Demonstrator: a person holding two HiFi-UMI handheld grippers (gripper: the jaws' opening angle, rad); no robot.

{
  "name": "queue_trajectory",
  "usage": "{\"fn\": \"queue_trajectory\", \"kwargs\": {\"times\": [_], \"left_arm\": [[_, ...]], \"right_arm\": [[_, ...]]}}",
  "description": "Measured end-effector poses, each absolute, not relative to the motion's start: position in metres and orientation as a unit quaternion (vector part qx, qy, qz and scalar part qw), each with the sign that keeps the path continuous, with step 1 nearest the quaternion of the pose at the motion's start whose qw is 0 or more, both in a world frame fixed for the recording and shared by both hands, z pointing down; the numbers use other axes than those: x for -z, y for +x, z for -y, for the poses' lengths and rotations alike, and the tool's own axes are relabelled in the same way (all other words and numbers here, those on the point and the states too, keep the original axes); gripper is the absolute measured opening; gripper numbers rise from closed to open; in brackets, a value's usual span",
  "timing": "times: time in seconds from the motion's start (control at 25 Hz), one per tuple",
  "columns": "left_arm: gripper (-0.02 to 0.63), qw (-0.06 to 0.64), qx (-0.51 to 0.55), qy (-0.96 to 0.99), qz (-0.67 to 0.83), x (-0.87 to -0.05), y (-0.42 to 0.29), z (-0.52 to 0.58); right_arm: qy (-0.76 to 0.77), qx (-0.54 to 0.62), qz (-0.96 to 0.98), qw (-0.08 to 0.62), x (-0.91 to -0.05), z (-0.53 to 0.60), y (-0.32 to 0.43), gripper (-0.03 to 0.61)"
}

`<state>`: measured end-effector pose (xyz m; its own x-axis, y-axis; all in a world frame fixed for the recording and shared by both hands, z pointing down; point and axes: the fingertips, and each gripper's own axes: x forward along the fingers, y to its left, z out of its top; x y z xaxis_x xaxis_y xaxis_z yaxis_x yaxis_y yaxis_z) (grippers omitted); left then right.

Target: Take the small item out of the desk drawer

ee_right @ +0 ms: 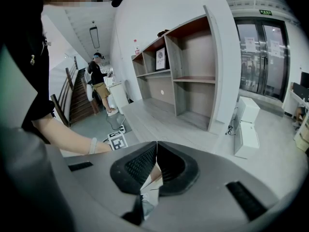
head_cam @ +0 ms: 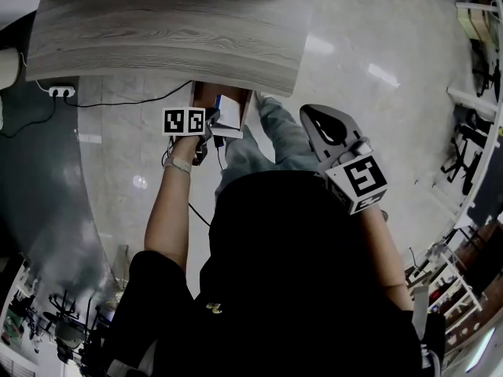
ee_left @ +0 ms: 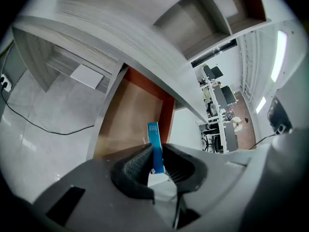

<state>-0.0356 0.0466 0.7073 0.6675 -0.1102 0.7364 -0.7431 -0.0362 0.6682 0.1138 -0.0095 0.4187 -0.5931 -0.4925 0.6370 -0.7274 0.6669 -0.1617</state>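
My left gripper: jaws clamped on the small blue box, one pad on each flat side. The box stands upright, its top end sticking out toward 12 o'clock. The open drawer sits just behind it, with a brown floor and a red-brown wall at 1 o'clock. The grey bench overhangs from 11 to 12. My right gripper: jaws together, empty, at 4 o'clock from the drawer in the head view.
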Motion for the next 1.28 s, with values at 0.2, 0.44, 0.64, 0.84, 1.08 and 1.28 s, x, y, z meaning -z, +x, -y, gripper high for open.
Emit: {"fn": "queue_trajectory", "kwargs": {"times": [0.2, 0.44, 0.64, 0.84, 1.08, 1.28], "left_arm": [[0.067, 0.612, -0.239, 0.68, 0.324, -0.703, -0.031, -0.035], [0.11, 0.61, -0.231, 0.682, 0.332, -0.704, -0.03, -0.029], [0.129, 0.629, -0.211, 0.667, 0.339, -0.705, -0.034, -0.029], [0.176, 0.651, -0.18, 0.648, 0.353, -0.706, -0.036, -0.026], [0.19, 0.669, -0.145, 0.627, 0.372, -0.71, -0.042, -0.023], [0.19, 0.686, -0.119, 0.62, 0.363, -0.706, -0.039, -0.019]], "right_arm": [[0.354, -0.207, 0.868, 0.28, -0.419, 0.01, 0.117, -0.002], [0.357, -0.21, 0.865, 0.281, -0.419, 0.01, 0.12, -0.003], [0.358, -0.21, 0.865, 0.28, -0.416, 0.011, 0.12, -0.003], [0.36, -0.208, 0.866, 0.279, -0.416, 0.013, 0.123, -0.003], [0.357, -0.214, 0.864, 0.285, -0.416, 0.014, 0.12, -0.003], [0.355, -0.211, 0.865, 0.284, -0.42, 0.016, 0.12, -0.003]]}}
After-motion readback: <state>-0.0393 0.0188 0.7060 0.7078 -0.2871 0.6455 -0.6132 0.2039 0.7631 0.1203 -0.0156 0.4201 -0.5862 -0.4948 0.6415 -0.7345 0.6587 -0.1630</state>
